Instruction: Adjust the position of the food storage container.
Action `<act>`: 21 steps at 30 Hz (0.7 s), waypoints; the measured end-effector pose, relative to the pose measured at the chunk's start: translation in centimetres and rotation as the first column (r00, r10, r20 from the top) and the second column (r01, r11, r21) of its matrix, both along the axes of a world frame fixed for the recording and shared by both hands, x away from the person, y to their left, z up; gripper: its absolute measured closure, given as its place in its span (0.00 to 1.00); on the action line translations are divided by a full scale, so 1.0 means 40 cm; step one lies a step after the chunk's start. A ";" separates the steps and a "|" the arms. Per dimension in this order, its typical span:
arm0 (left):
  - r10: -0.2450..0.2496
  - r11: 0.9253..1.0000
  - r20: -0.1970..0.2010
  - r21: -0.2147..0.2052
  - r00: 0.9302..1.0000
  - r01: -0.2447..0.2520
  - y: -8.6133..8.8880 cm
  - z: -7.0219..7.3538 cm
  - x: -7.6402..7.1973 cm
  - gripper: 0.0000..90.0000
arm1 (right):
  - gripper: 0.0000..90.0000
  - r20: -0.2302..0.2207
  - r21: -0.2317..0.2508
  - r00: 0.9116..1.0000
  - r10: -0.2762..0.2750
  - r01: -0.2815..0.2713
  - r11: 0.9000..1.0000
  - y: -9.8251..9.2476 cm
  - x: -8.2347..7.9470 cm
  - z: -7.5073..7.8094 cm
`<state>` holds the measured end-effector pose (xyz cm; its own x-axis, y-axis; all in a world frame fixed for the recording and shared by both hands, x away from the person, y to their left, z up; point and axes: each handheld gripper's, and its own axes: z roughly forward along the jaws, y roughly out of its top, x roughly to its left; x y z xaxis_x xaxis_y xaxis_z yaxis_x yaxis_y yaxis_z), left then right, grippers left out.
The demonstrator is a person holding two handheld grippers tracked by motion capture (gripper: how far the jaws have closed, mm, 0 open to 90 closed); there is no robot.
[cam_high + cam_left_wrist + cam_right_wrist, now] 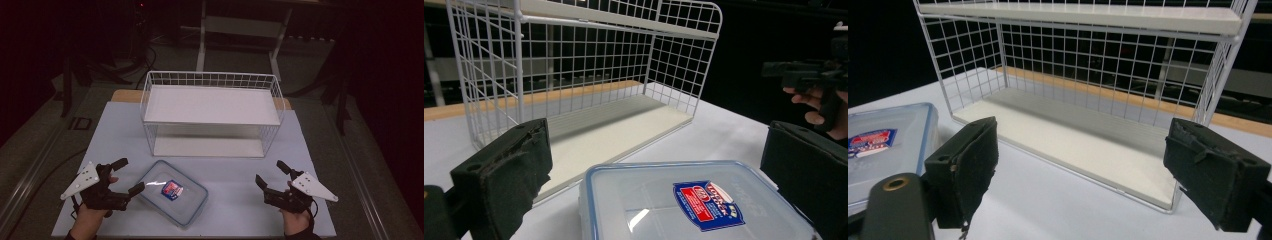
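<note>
Nearest to the person, the left gripper [131, 176] is low at the left side of the table [240, 200], and its jaws stand wide apart with nothing pressed between them. One jaw tip is just beside the left edge of the box [172, 194]; whether it touches the box I cannot tell. In the left gripper view the box [664, 200] lies between the two black jaws, close in front of them, and the pads do not press on it.

The box is a flat clear container with a blue-rimmed lid and a red and blue label [171, 189] on top. It lies on the table in front of the rack [212, 112], a little to the left of the middle, and it is turned at an angle to the table edge.

At the right side, the right gripper [271, 172] is also low over the table, well apart from the box. Its jaws are spread wide and hold nothing. In the right gripper view they point at the lower shelf [1073, 145] of the rack, and the box [890, 145] shows at the left edge.

Farther back stands the rack, a white wire frame with two white shelves, one above the other. Both shelves are bare. Behind the table the room is dark.
</note>
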<state>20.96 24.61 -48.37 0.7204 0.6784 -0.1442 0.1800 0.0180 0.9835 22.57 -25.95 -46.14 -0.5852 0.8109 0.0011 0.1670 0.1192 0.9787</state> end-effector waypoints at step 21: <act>-0.001 1.000 0.027 0.000 1.000 0.001 -0.007 0.011 -0.004 0.00 | 0.14 -0.047 0.041 0.990 0.133 -0.131 0.991 0.065 -0.022 0.055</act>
